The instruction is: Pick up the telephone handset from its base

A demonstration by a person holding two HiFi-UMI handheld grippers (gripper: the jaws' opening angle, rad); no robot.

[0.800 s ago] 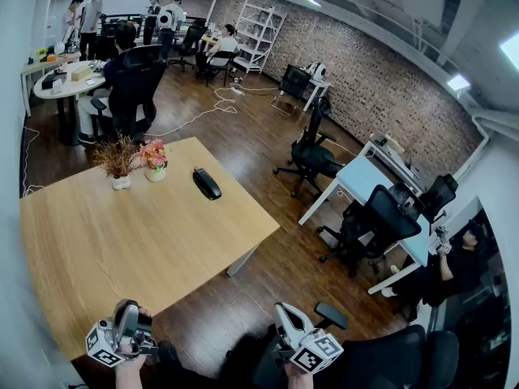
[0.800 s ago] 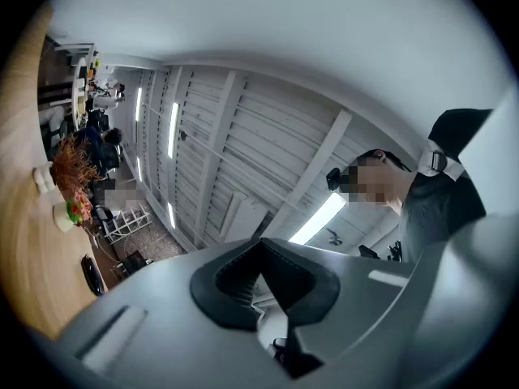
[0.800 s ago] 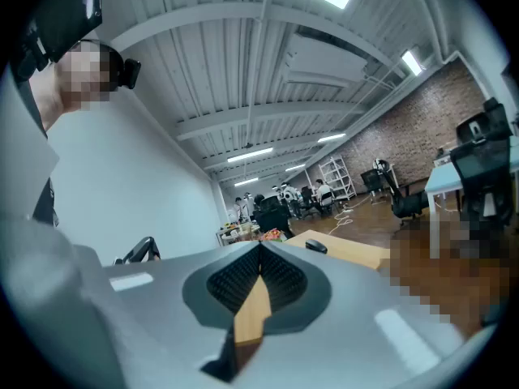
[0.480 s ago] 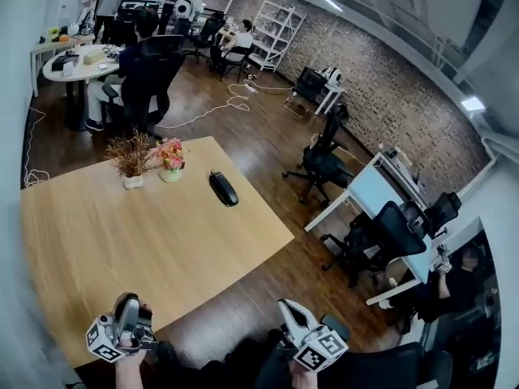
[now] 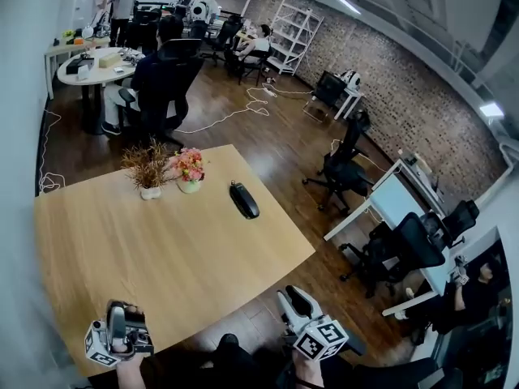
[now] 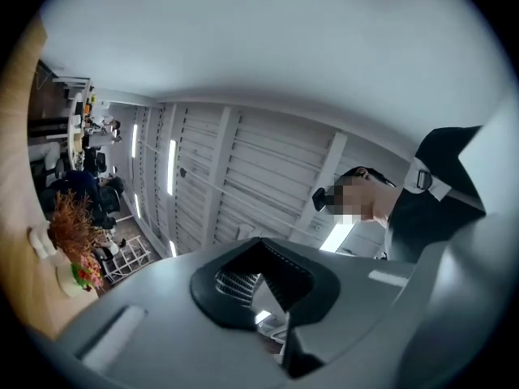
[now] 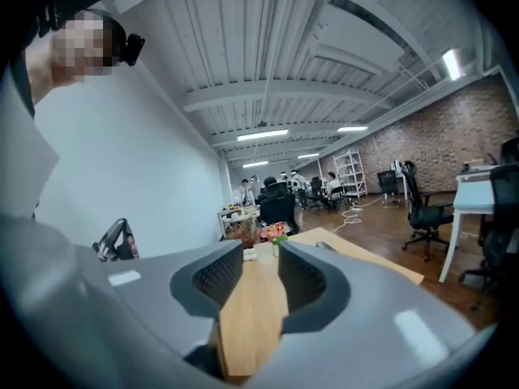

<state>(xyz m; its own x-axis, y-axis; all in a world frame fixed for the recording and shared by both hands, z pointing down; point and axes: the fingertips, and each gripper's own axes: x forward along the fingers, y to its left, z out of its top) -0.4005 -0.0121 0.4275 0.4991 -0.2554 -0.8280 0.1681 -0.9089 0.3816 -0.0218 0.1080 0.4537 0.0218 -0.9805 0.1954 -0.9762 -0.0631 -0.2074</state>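
Reaching has not yet begun: the telephone handset (image 5: 243,199) lies on its base at the far right of the desk (image 5: 122,241), near the flowers (image 5: 188,167) and well apart from both tongs. The left tongs (image 5: 119,322) and right tongs (image 5: 293,301) are released and empty. The next move calls for carrying one across to straddle the handset. The right gripper view looks along the desk; the left gripper view shows mostly ceiling.

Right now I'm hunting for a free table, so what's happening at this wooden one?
A person is at the near edge of the wooden table with a tool in each hand. The left tool tilts up toward the ceiling, the right tool aims across the table; both are open and empty. The black telephone sits untouched near the far edge, beside a pink flower pot and a dried-plant pot.
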